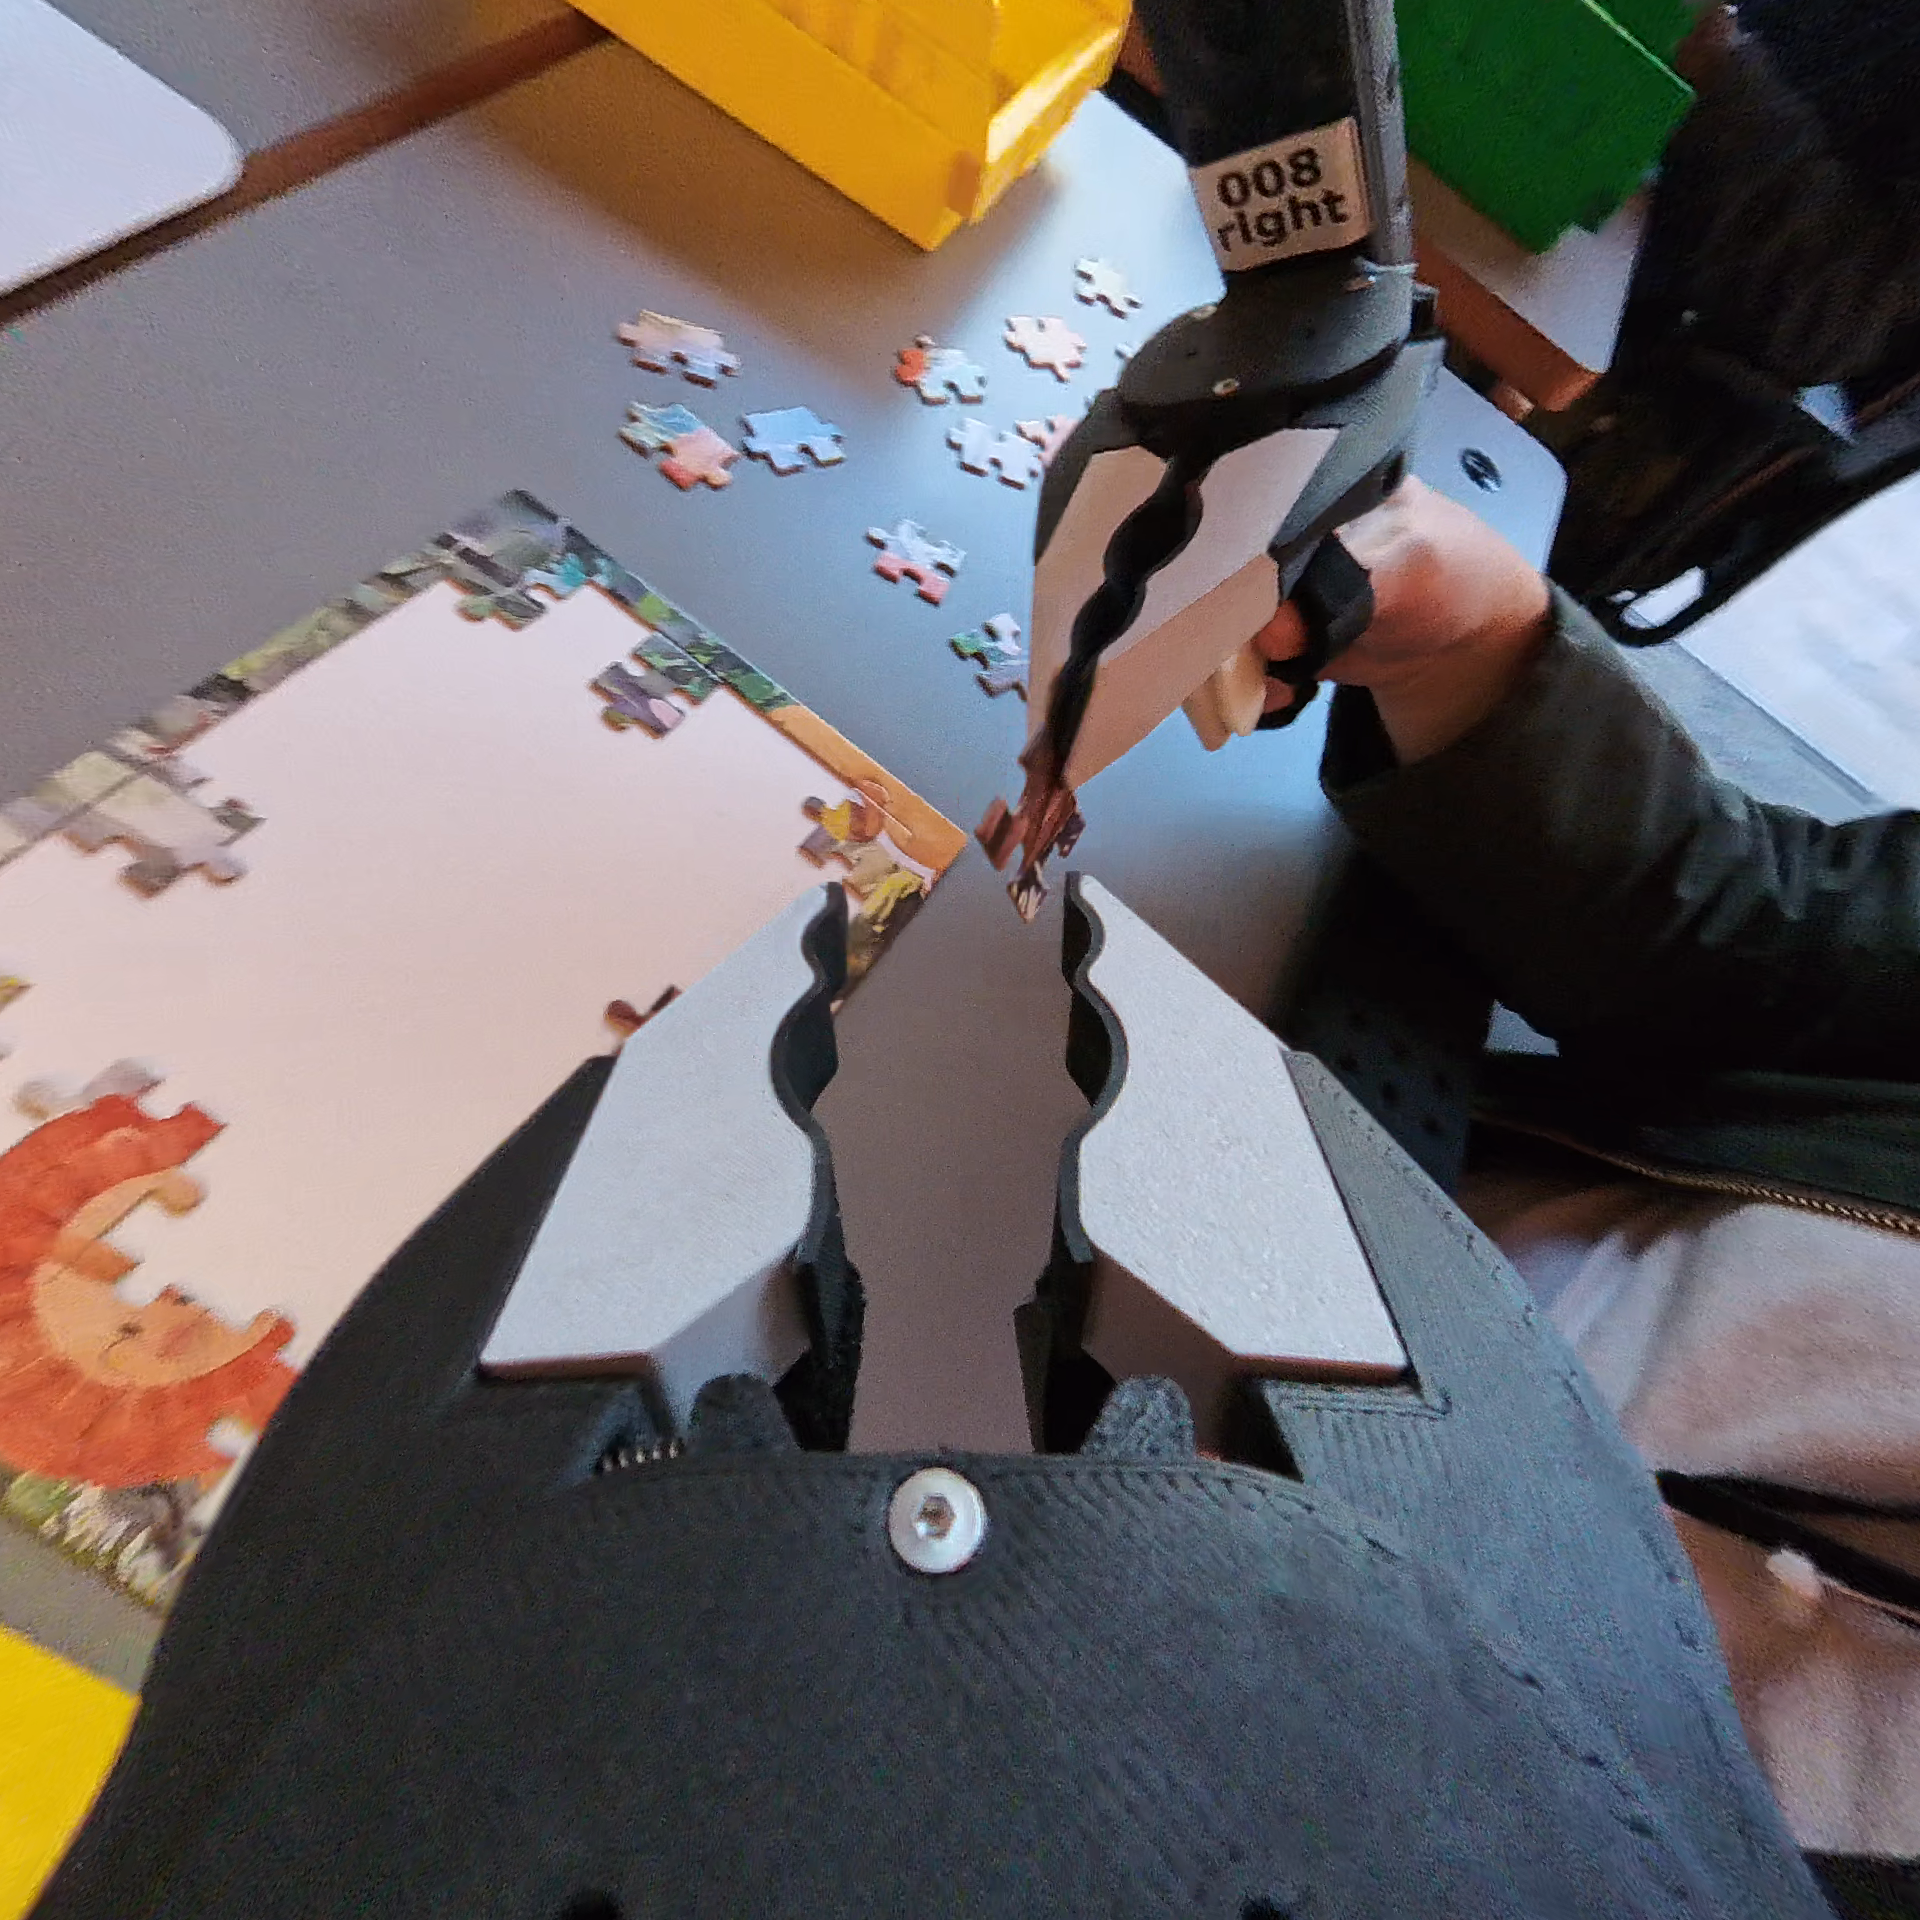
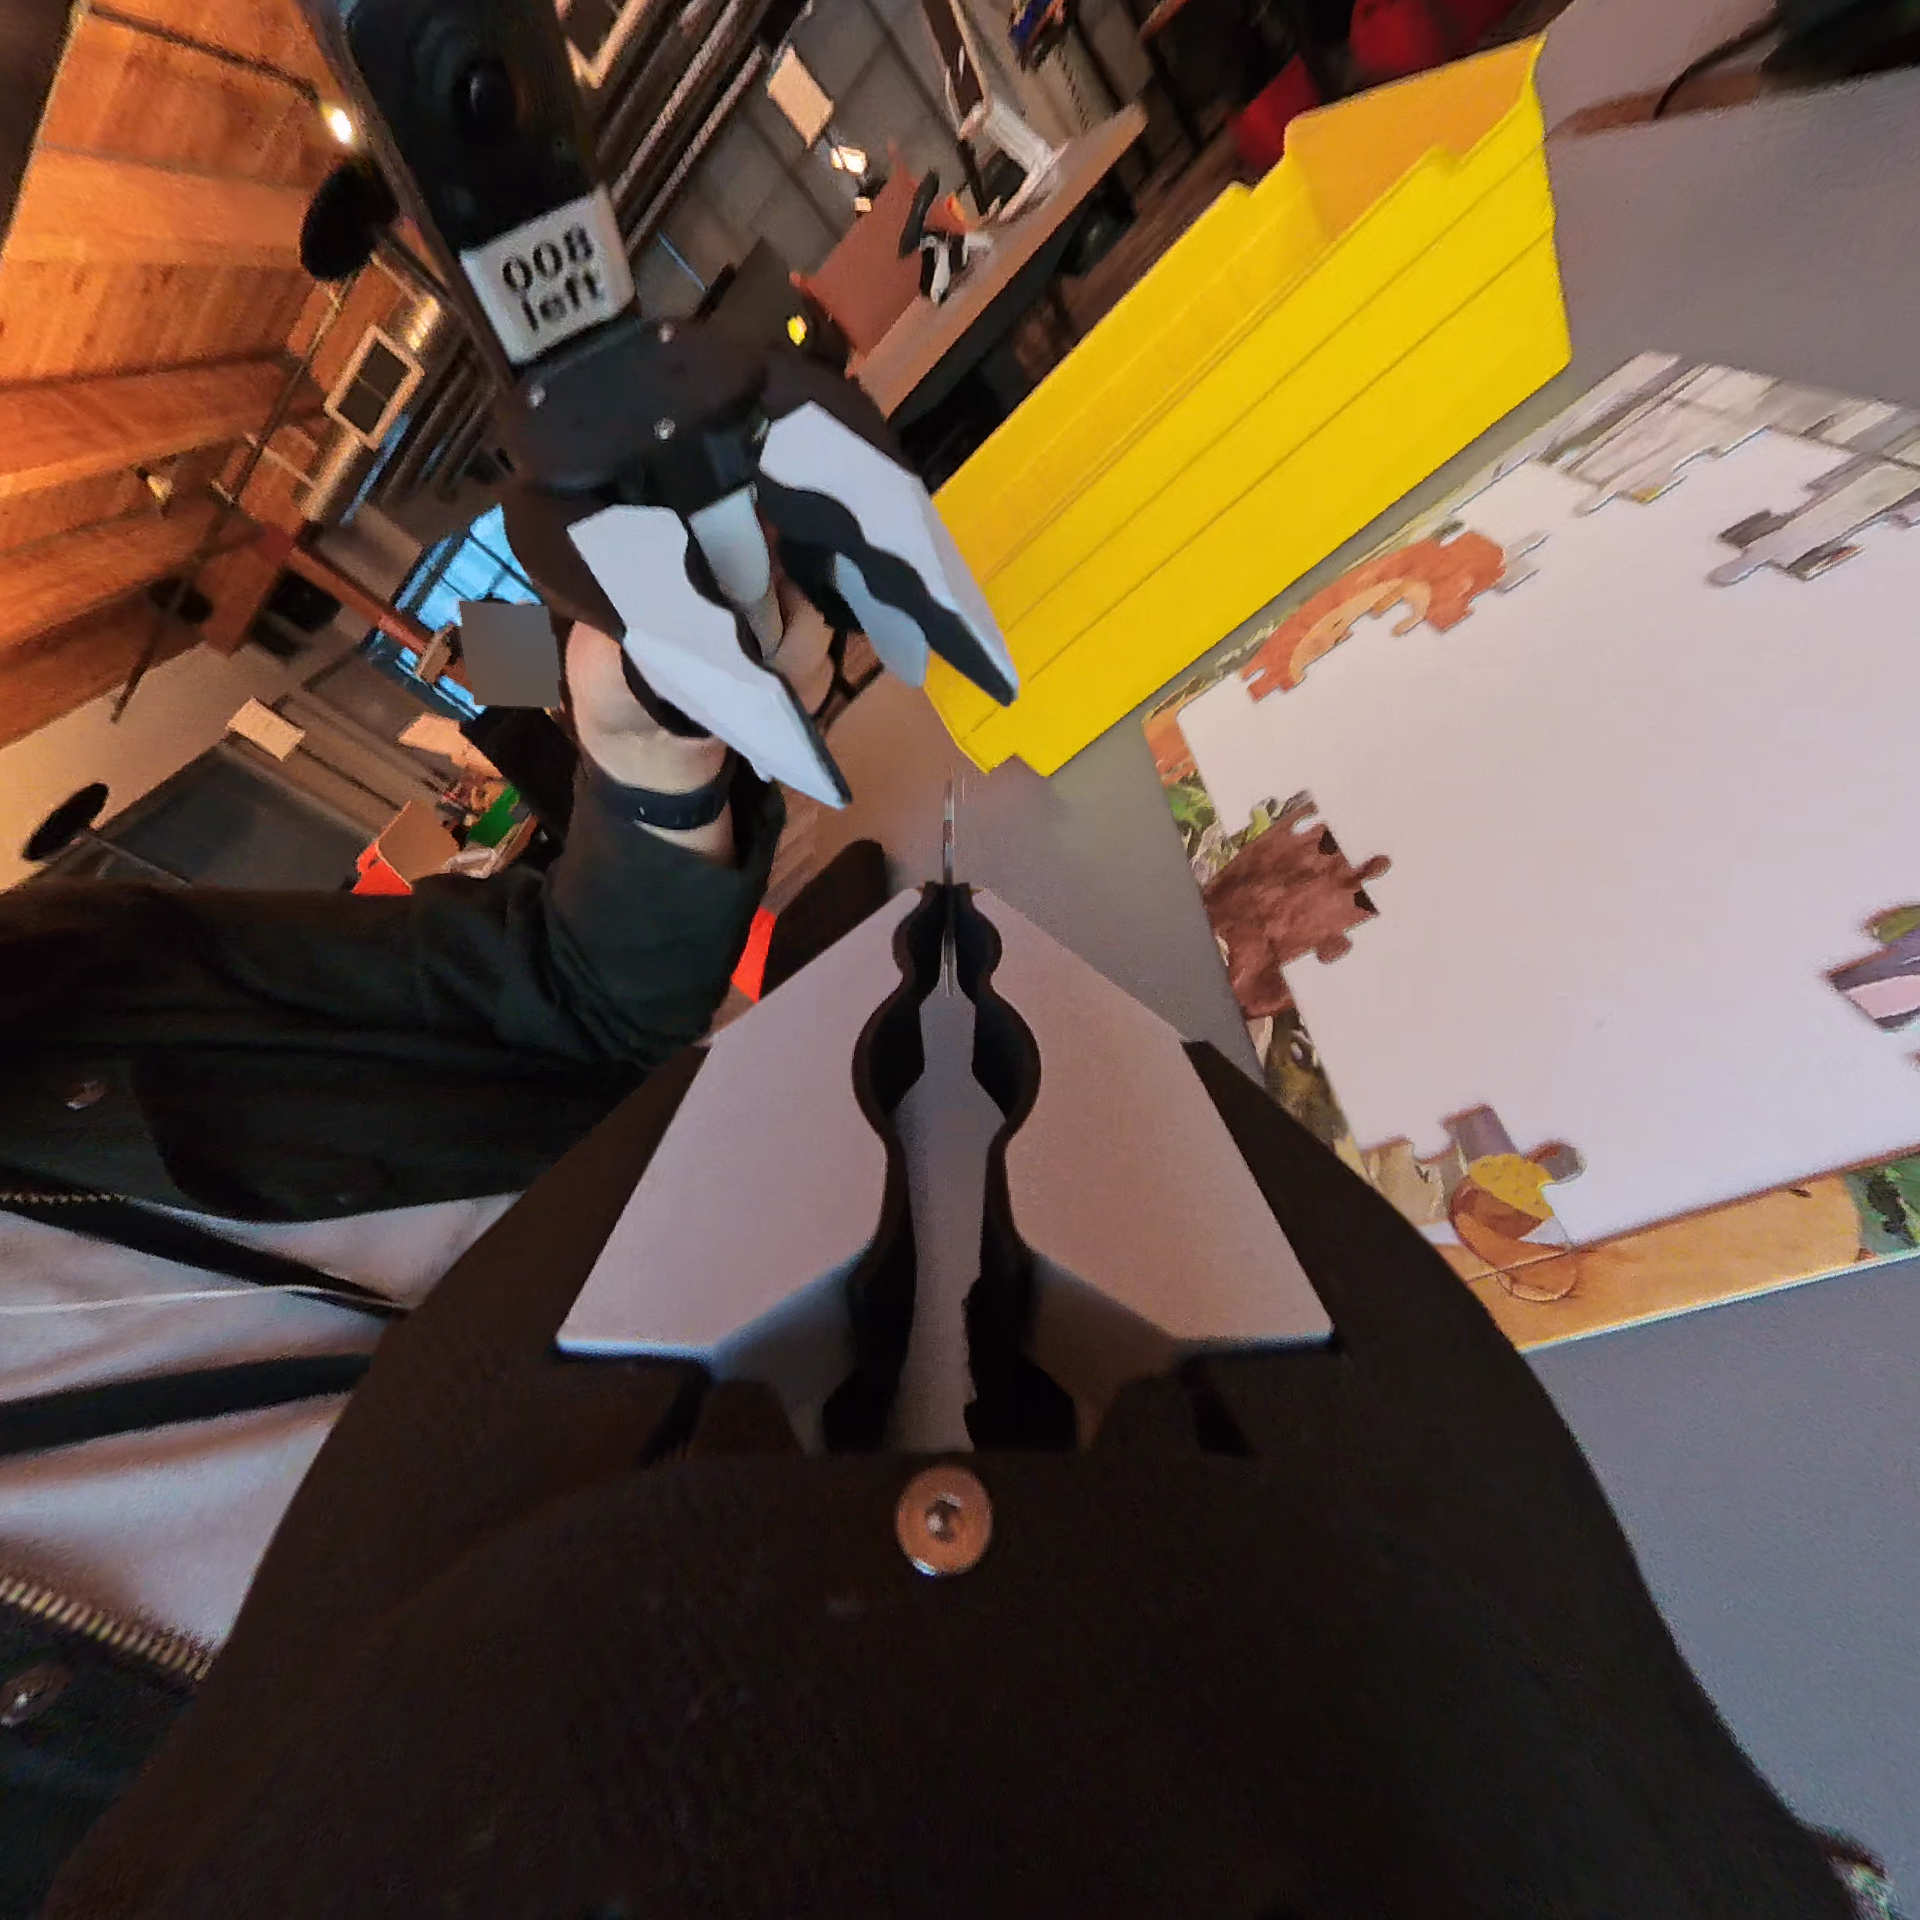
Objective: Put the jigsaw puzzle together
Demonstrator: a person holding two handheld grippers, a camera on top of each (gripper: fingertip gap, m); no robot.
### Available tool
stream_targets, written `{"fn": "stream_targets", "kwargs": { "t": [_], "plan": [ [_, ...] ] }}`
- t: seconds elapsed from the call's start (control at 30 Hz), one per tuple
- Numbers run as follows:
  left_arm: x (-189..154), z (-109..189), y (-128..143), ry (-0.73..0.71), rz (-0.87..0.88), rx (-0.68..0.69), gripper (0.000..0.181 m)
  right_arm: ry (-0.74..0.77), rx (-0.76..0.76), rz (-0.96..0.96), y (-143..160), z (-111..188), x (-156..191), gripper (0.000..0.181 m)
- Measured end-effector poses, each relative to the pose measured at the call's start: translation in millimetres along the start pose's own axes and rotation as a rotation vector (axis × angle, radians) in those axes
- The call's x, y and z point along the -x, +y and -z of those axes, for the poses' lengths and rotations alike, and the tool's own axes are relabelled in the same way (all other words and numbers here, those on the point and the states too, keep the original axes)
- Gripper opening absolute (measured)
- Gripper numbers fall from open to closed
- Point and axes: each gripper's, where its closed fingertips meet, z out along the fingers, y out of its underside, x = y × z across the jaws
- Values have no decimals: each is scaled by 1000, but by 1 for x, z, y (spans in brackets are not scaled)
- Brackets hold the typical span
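Piece (image 2: 949, 831) edge-on in right gripper (image 2: 948, 891)

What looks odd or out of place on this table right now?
Little stands out. The brown puzzle piece hangs edge-on in the right gripper, clear of the puzzle board, beside the open left gripper. Loose pieces lie scattered, as expected. Nothing appears spilled or damaged.

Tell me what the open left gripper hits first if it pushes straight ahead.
Probably the brown cardboard puzzle piece held in the right gripper; it hangs just beyond the left gripper fingertips, though depth is uncertain.
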Motion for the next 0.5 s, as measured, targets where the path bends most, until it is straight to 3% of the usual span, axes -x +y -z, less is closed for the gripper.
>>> {"fn": "stream_targets", "kwargs": {
  "t": [0.17, 0.27, 0.37, 0.43, 0.5],
  "plan": [
    [-13, -24, 20, 142, -7, 119, 40, -32, 90, 34, 16, -10, 5, 1],
    [-19, -33, 32, 203, 7, 171, 7, -11, 117, 42, 22, -12, -1, 1],
    [-17, -34, 25, 235, 87, 98, 0, 53, 28, 97, 8, -9, -11, 10],
    [-5, -30, 14, 225, 206, 5, 0, 180, -68, 262, -11, -4, -18, 35],
    [10, -23, 1, 215, 319, -127, 0, 247, -149, 492, -27, -3, -2, 41]
  ]
}}
